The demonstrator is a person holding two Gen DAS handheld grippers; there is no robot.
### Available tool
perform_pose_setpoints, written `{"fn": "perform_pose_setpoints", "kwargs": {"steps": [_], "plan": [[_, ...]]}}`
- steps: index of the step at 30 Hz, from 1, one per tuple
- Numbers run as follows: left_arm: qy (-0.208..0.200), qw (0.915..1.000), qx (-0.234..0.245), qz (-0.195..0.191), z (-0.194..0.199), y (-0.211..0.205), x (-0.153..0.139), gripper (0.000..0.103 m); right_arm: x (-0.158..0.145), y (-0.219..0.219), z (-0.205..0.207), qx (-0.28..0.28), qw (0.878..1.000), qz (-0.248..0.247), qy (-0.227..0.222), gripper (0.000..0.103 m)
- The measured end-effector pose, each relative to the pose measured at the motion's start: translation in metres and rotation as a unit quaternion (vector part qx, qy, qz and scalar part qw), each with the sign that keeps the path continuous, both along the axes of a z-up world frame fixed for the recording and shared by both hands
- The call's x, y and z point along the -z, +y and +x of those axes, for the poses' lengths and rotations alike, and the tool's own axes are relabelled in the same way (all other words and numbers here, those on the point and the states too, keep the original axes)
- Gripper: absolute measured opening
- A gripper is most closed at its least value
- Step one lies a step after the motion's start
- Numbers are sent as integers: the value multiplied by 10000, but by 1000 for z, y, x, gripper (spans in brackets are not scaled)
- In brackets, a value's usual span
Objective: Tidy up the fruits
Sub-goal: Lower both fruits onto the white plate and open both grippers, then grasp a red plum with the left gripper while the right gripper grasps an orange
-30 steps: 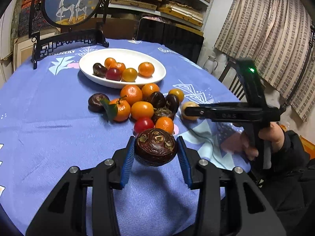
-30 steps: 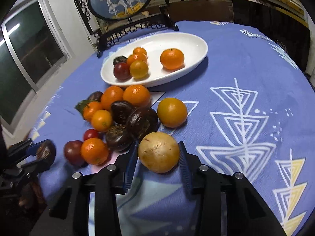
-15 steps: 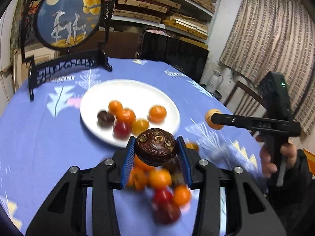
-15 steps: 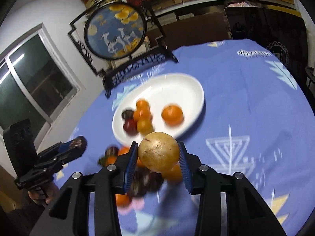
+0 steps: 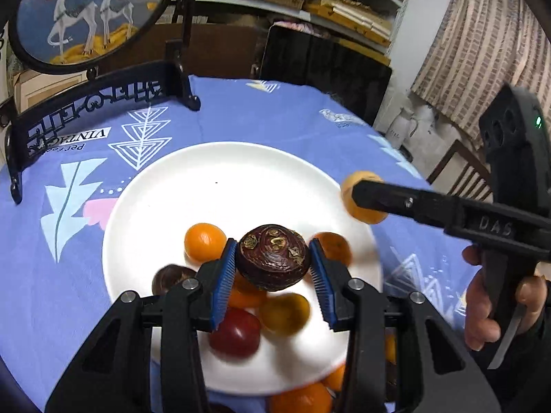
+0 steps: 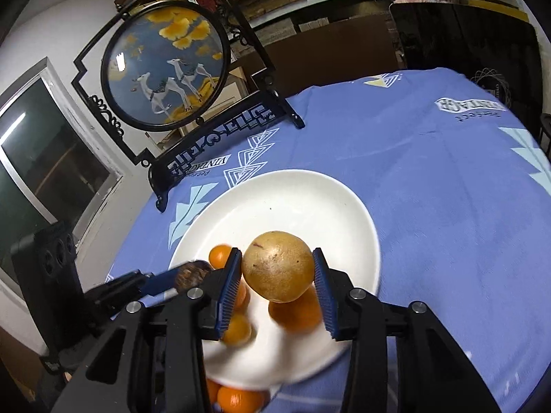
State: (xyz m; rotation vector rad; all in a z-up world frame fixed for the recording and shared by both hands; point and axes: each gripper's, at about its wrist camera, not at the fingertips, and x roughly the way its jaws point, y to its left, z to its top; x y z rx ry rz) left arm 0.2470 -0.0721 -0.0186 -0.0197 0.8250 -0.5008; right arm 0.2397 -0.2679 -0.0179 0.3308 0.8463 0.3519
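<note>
My left gripper (image 5: pixel 273 263) is shut on a dark purple-brown fruit (image 5: pixel 273 261) and holds it above the near half of the white plate (image 5: pixel 241 179). My right gripper (image 6: pixel 277 272) is shut on a yellow-brown round fruit (image 6: pixel 278 265), held above the plate (image 6: pixel 296 199). In the left wrist view the right gripper (image 5: pixel 365 201) reaches in from the right, over the plate's right rim. The plate holds several small fruits: an orange one (image 5: pixel 204 242), a red one (image 5: pixel 236 332), a yellow one (image 5: pixel 285 313).
A round deer picture on a black stand (image 5: pixel 86 10) sits behind the plate on the blue tablecloth (image 6: pixel 430 189). More orange fruits (image 5: pixel 301 399) lie on the cloth just in front of the plate. A dark chair back (image 5: pixel 323 65) stands beyond the table.
Both grippers have lifted their fruits off the cloth and carried them forward from the loose pile to above the white plate. Both stay shut on their fruits.
</note>
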Motion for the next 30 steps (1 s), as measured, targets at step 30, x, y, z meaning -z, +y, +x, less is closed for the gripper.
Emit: {"fn": "perform_pose_setpoints", "kwargs": {"steps": [30], "plan": [[67, 9951, 923, 336, -224, 30, 54, 37, 23, -22, -181, -182, 9982, -567, -104, 58]]}}
